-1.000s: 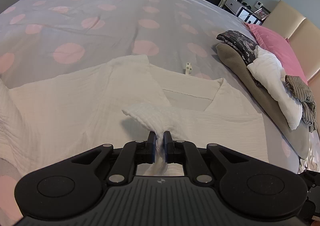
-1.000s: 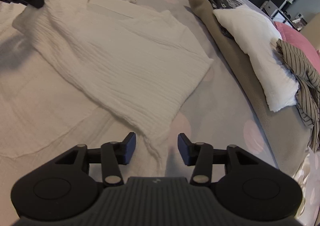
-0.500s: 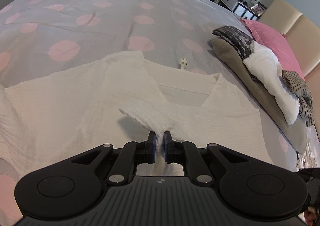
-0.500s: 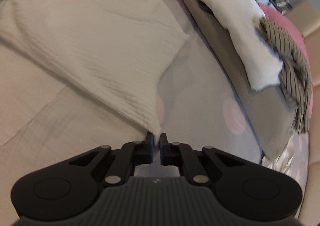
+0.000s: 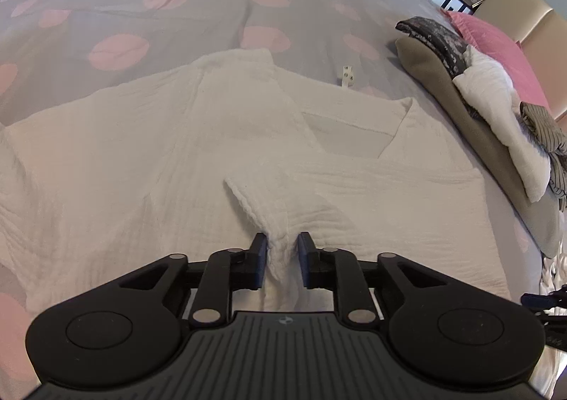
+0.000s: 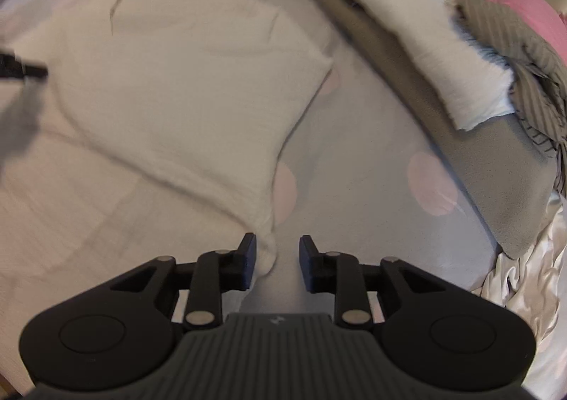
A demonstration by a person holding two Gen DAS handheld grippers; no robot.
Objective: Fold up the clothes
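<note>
A white crinkled shirt lies spread on the bed, its right sleeve folded across the front. My left gripper stands open with the sleeve cuff loose between its fingers. In the right wrist view the shirt fills the left half. My right gripper is open, with the folded corner of the shirt lying against its left finger. The left gripper's tip shows at the far left of the right wrist view.
The bedspread is grey with pink dots. A pile of clothes on a tan garment lies along the right, with a pink pillow behind. A small white tag lies beyond the collar. Satin sheet shows at the bed's right edge.
Both grippers have opened. The left one has let go of the sleeve cuff. The right one closed on the shirt's folded corner half a second ago and has now released it.
</note>
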